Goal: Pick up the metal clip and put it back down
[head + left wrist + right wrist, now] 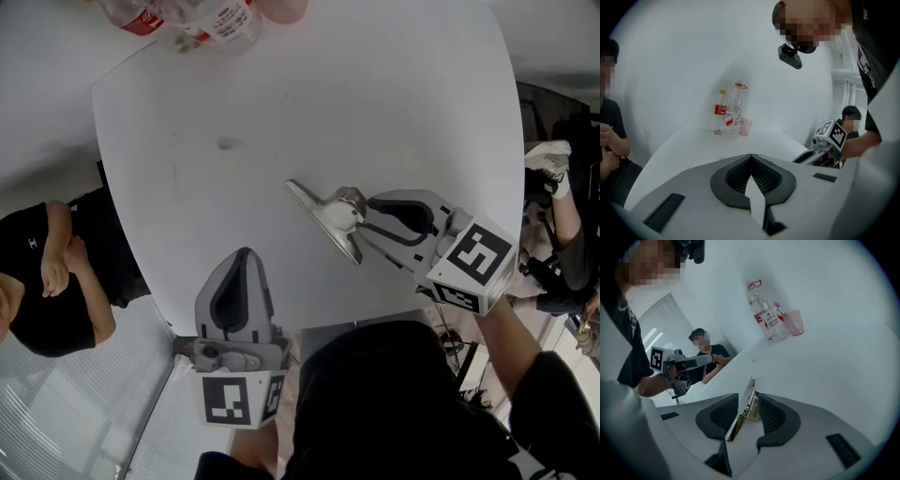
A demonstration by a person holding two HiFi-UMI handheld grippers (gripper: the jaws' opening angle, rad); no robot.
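**Metal clip between the spread jaws of the right gripper**

The metal clip (330, 220) sits over the near right part of the white table (375, 94), between the jaws of the right gripper (364, 217). In the head view its long axis, the wide flat blade, runs slantwise from far left to near right. The blade's broad edge faces left, away from the gripper. The sprung handle end points right, into the jaws. The clip is bare silver metal, bright and reflective: a broad trapezoid plate that narrows toward a small rounded spring and lever.

In the right gripper view the clip (746, 405) stands on edge, tilted. A brassy tint shows at its near end. The right gripper (748, 397) has its jaws spread. The left-hand pad stands clear of the plate and the right-hand pad lies just beside the spring. Whether the clip bears on the table cannot be told.

The left gripper (244, 258) hovers at the near edge of the table, apart from the clip. In its own view the left gripper (751, 157) has its ribbed pads pressed together with nothing between them.

Clear bottles (220, 19) and a pink cup (796, 322) stand at the table's far edge.
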